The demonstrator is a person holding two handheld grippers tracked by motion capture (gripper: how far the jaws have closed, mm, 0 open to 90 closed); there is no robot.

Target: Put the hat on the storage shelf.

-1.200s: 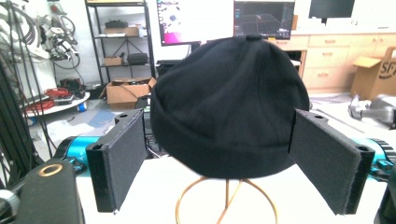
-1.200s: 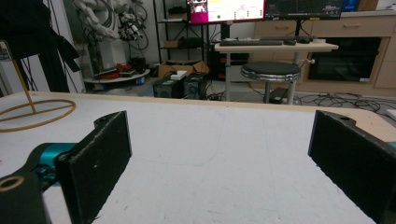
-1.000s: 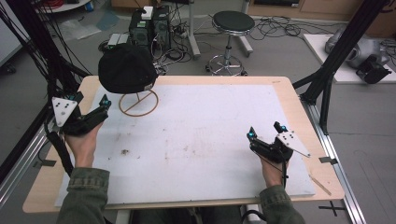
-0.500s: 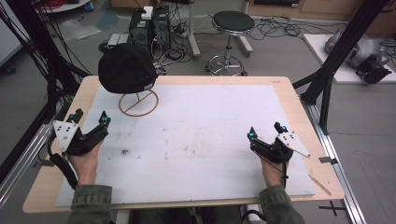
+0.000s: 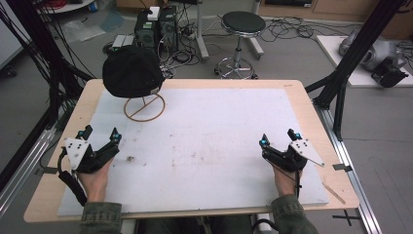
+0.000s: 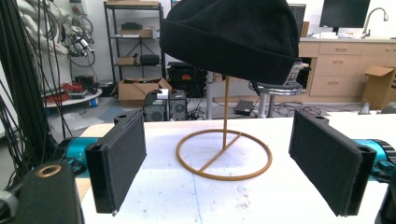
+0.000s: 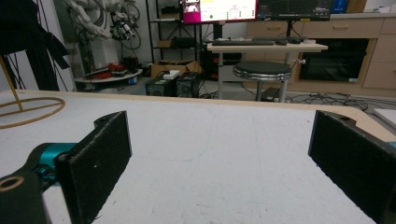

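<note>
Pulling back from the hat [image 5: 132, 70], left gripper [image 5: 101, 138] apparently nearer the person, both grippers' fingers open.

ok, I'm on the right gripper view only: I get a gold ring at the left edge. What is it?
Observer: The base of a hat stand, at the table's far left corner.
Operator: Anything on it?
Observer: A black beanie sits on top of its upright rod.
Operator: Left gripper state?
Observer: The left gripper is open, jaws wide, facing the stand, not touching it.
Operator: Where's the right one?
Observer: The right gripper is open, low over the table's near right part.
</note>
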